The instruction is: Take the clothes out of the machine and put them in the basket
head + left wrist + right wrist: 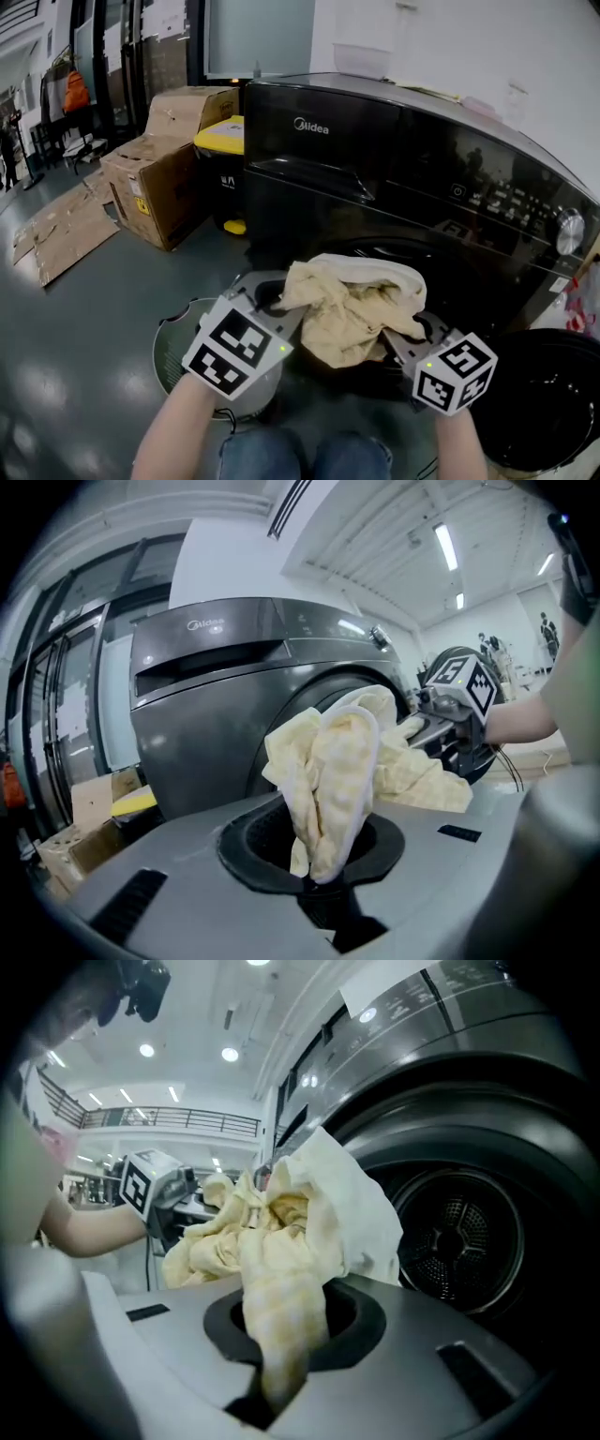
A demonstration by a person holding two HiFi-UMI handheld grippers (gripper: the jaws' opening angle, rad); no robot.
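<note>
A pale yellow cloth (352, 309) hangs bunched between my two grippers, in front of the black washing machine (375, 159). My left gripper (281, 300) is shut on its left end; in the left gripper view the cloth (333, 771) rises out of the closed jaws. My right gripper (398, 333) is shut on the right end, and the cloth (272, 1269) is pinched there too. The machine's drum (464, 1241) shows open behind it. A round pale basket (173, 342) stands on the floor under my left hand, partly hidden by the marker cube.
The machine's round door (544, 403) hangs open at lower right. Cardboard boxes (155, 183) and a yellow-lidded bin (223, 141) stand left of the machine. Flattened cardboard (66, 230) lies on the grey floor farther left.
</note>
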